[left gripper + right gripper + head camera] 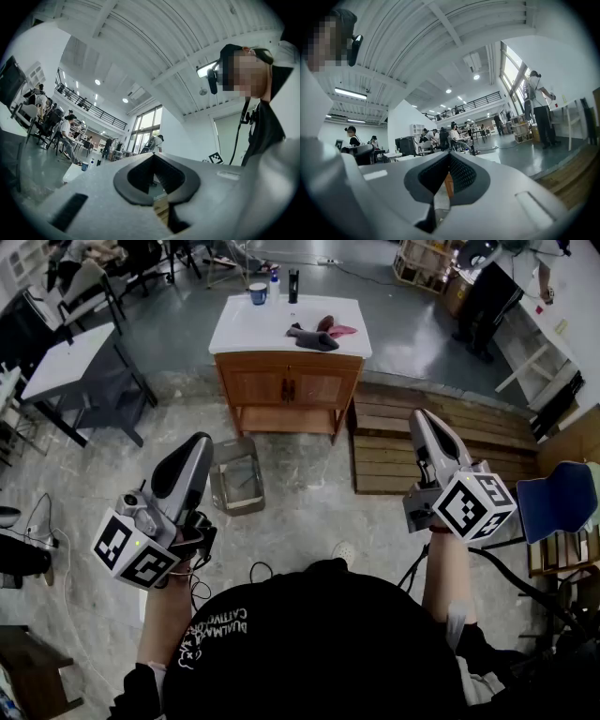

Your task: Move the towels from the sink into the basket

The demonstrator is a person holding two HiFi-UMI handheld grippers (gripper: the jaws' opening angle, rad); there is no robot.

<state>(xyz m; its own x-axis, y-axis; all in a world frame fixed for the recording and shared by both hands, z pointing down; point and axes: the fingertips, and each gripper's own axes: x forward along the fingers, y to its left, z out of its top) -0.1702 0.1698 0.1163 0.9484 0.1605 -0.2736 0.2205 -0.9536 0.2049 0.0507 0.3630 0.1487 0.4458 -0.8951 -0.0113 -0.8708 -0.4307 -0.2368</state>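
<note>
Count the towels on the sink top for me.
3. A dark grey towel lies frontmost on the sink top, a brown towel behind it, a pink towel at their right. They are bunched, so another may be hidden.

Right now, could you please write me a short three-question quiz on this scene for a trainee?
1. True or false: the towels already lie in the basket.
2. Where does the basket stand? A in the sink; B on the floor; C on a chair.
3. Fill in: the left tool and the right tool are both ___, with nothing between their jaws.
Key: 1 false; 2 B; 3 shut.
</note>
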